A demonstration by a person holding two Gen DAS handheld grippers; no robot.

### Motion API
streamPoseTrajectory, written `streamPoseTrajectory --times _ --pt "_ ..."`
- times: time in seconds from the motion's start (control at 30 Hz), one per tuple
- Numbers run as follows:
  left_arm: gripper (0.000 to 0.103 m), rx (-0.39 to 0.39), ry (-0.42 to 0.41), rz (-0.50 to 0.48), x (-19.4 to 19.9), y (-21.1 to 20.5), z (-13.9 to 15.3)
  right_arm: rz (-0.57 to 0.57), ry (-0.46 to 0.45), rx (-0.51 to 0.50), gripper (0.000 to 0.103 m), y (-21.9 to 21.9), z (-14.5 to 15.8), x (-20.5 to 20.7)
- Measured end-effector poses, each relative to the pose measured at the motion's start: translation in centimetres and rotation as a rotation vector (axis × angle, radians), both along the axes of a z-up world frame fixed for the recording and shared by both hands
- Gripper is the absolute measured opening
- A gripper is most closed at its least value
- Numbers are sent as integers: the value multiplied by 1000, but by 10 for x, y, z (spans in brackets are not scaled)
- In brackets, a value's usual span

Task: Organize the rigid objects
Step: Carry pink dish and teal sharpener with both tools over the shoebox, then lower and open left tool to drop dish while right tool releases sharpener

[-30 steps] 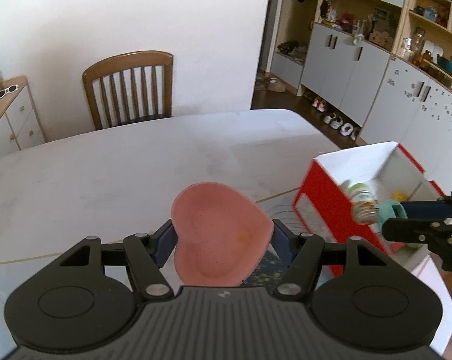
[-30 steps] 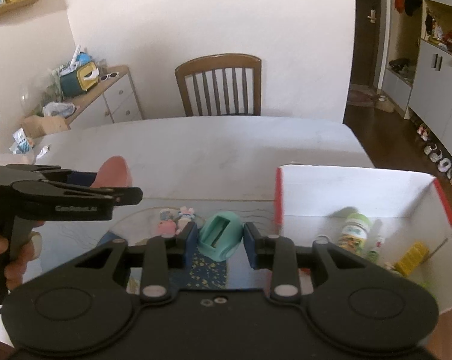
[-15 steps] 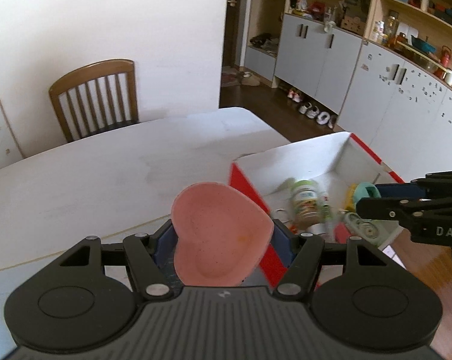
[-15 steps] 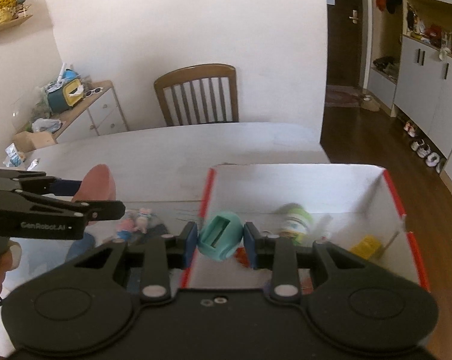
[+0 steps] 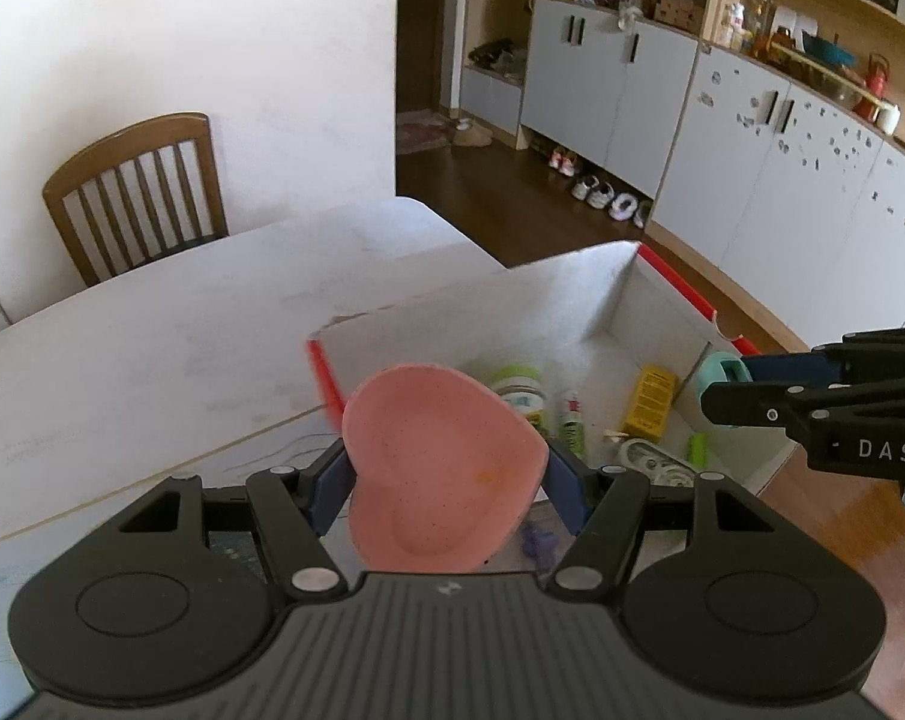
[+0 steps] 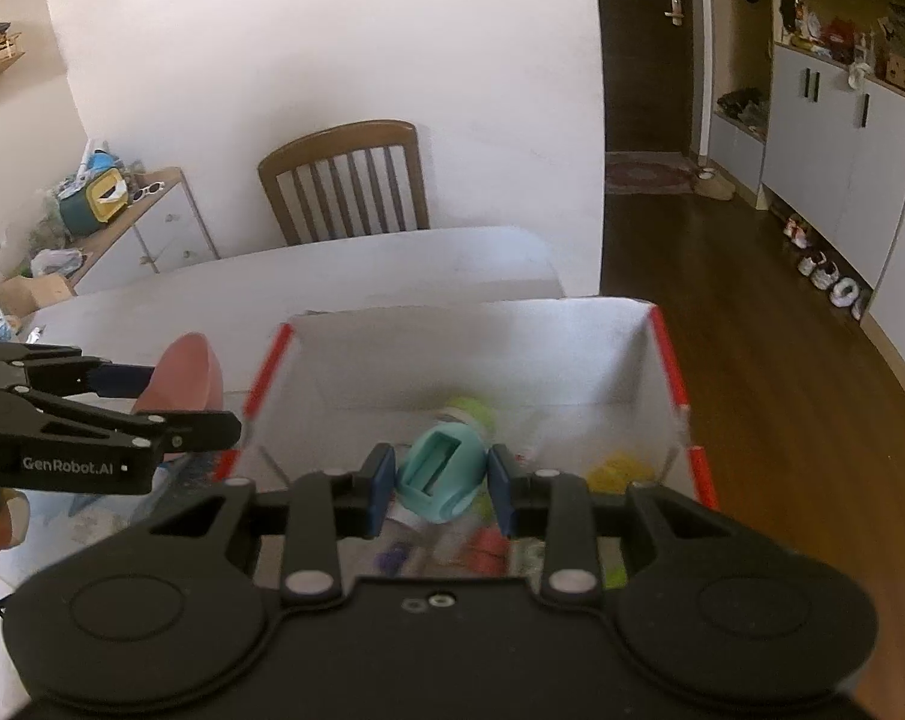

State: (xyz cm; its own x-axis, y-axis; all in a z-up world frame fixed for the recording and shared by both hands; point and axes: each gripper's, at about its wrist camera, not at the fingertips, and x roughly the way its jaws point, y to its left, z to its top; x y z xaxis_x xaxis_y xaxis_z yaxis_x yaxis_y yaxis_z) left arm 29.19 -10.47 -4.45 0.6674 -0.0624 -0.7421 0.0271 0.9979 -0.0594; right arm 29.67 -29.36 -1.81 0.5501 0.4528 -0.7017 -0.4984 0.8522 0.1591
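1. Left wrist view: the left tongs [image 5: 446, 471] are clenched on a pink heart-shaped dish [image 5: 440, 462], gripped across its width and carried in the air over the near left corner of the white box with red edges [image 5: 572, 294]. The box stands at the right end of the table [image 5: 152, 348].
2. In the same view the right tongs [image 5: 730, 384] reach in from the right over the box's right wall, grasping a teal object [image 5: 716, 369] whose exact nature I cannot tell.
3. To do this step well, I judge the dish should go further in past the red rim and come down low before it is let go, flat side down, so it neither catches the wall nor tips over.
4. The box floor is already busy: a green-lidded jar [image 5: 521, 390], a small tube [image 5: 571, 420], a yellow packet [image 5: 653, 402] and a round item by the near wall. The barest floor looks to be toward the far wall.
5. Right wrist view: the right tongs [image 6: 441, 483] hold the teal object [image 6: 441, 474] over the middle of the box [image 6: 470, 324]; its contents are blurred here.
6. The left tongs [image 6: 179, 402] with the pink dish [image 6: 182, 375] sit just outside the box's left wall, over the table [image 6: 302, 282].
7. Both loads head for one box, so the likely hindrance is each other: releasing one at a time seems safer. A wooden chair [image 6: 344, 180] stands at the table's far edge, well clear.
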Motion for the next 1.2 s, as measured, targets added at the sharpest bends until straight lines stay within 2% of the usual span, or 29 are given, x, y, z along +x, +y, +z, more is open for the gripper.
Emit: streamPoseTrajectory --times 0.27,0.6,0.93,1.2 --pt "67 81 66 -11 35 -34 -25 7 40 -21 33 -24 -20 20" --pt "67 159 147 15 85 -48 -57 73 61 -82 33 -16 -47 48" --pt "67 158 221 74 107 -37 -76 178 93 -154 33 -1 -71 65" --pt "67 155 221 76 107 -38 -75 239 116 -241 33 9 -82 67"
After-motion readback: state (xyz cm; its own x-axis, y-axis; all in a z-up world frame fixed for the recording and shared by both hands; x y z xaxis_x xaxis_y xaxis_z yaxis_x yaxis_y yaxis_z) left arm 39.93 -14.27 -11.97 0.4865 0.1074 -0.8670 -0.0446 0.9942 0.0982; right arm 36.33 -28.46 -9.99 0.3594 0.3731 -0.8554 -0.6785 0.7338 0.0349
